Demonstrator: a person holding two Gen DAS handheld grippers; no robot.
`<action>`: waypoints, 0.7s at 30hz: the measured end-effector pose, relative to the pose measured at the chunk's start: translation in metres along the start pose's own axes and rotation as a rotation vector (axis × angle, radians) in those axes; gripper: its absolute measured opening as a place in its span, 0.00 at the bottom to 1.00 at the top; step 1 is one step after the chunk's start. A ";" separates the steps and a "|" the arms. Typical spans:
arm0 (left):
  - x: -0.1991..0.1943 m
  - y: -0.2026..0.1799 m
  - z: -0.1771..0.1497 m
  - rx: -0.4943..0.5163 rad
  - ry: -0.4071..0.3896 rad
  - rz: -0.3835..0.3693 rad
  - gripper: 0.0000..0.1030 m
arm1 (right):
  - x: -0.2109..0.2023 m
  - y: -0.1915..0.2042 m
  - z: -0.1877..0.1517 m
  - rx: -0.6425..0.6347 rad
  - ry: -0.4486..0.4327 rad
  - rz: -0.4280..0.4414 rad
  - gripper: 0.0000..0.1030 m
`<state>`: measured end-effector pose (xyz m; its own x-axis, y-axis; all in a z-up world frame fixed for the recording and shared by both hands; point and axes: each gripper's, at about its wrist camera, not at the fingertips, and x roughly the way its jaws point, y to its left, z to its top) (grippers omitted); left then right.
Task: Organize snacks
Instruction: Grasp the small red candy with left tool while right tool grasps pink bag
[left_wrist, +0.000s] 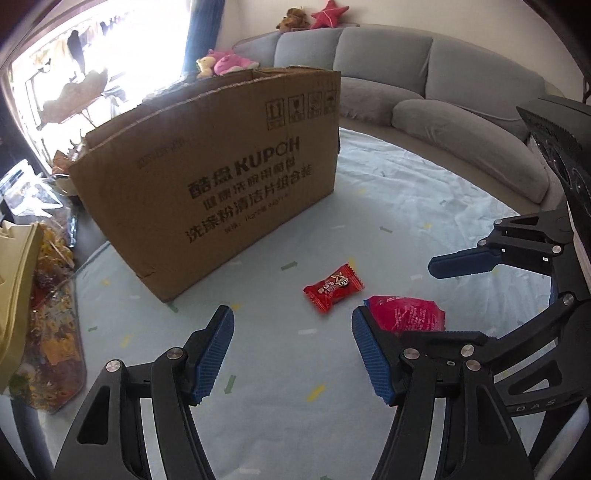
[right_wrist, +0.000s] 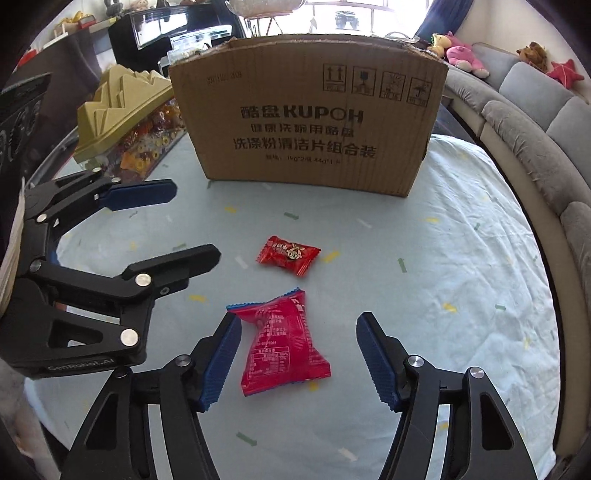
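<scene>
Now both claws (left_wrist: 291, 354) (right_wrist: 295, 360) wide, low over tablecloth (right_wrist: 443, 258).

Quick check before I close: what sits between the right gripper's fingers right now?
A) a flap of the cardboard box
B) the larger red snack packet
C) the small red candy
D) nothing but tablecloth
B: the larger red snack packet lies flat on the tablecloth between the open fingers of the right gripper, while the small red candy lies farther ahead, toward the cardboard box.

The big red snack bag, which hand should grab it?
Probably the right. The right gripper is open with the big red snack bag between its fingers. The left gripper, also open, has the bag off beside its right finger.
</scene>
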<state>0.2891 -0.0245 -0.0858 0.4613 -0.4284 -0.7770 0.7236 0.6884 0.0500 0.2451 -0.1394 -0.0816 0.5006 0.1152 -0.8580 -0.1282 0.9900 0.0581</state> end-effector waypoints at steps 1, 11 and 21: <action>0.006 0.001 0.000 0.004 0.010 -0.024 0.64 | 0.002 0.001 0.000 0.000 0.008 -0.002 0.60; 0.049 0.000 0.012 0.011 0.049 -0.134 0.59 | 0.021 -0.005 0.000 0.024 0.058 0.021 0.45; 0.067 -0.006 0.023 0.025 0.065 -0.127 0.39 | 0.026 -0.018 0.003 0.049 0.032 0.040 0.40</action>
<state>0.3278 -0.0703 -0.1243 0.3316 -0.4720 -0.8169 0.7870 0.6159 -0.0364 0.2625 -0.1538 -0.1032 0.4679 0.1526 -0.8705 -0.1054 0.9876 0.1165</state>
